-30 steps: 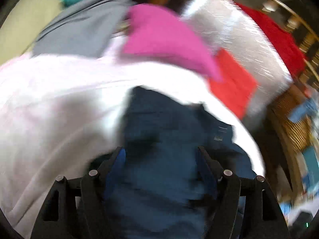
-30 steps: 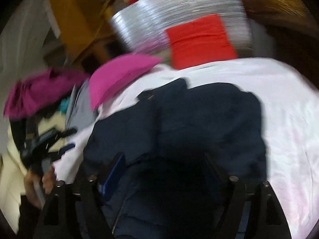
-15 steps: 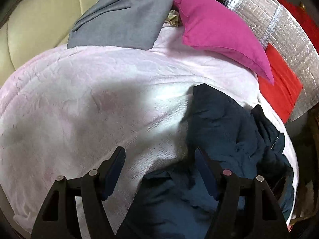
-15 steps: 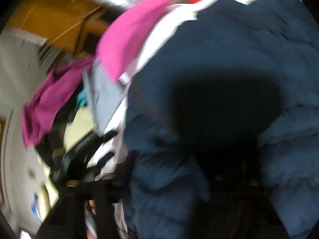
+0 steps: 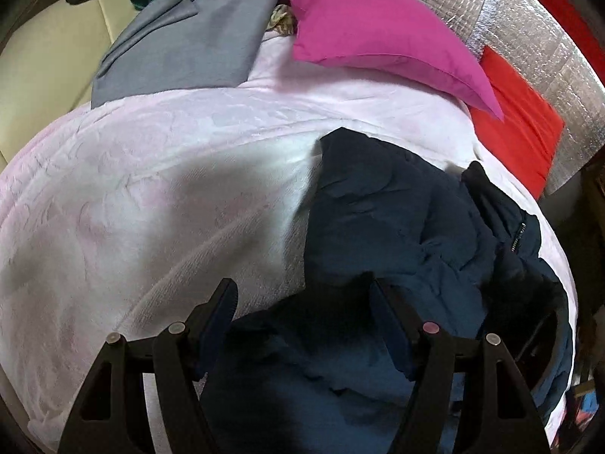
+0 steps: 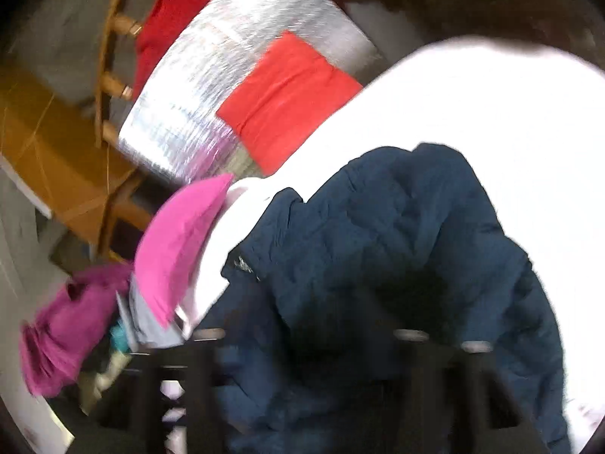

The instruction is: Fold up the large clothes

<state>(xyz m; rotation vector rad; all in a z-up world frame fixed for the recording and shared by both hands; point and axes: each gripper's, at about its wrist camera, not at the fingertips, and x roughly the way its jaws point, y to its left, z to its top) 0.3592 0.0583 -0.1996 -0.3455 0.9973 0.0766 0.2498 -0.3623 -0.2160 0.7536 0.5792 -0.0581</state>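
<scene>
A dark navy quilted jacket (image 5: 397, 227) lies crumpled on a pale pink blanket (image 5: 151, 189) over a bed. My left gripper (image 5: 302, 302) is open, fingers wide apart, hovering over the jacket's near edge with nothing between the pads. In the right wrist view the jacket (image 6: 378, 246) fills the lower middle. My right gripper (image 6: 306, 340) is blurred and dark against the fabric; its jaws stand wide apart right over the jacket, and I cannot tell whether fabric is caught.
A magenta pillow (image 5: 378, 30) and a grey garment (image 5: 189, 38) lie at the far side of the blanket. A folded red cloth (image 5: 518, 121) rests on a silver foil sheet (image 5: 529, 38). A wooden chair (image 6: 109, 87) and a purple garment (image 6: 68, 340) stand beyond.
The left gripper has pulled back off the jacket toward the blanket's left and steadied. The right gripper has swung fast over the jacket, and its view has tilted.
</scene>
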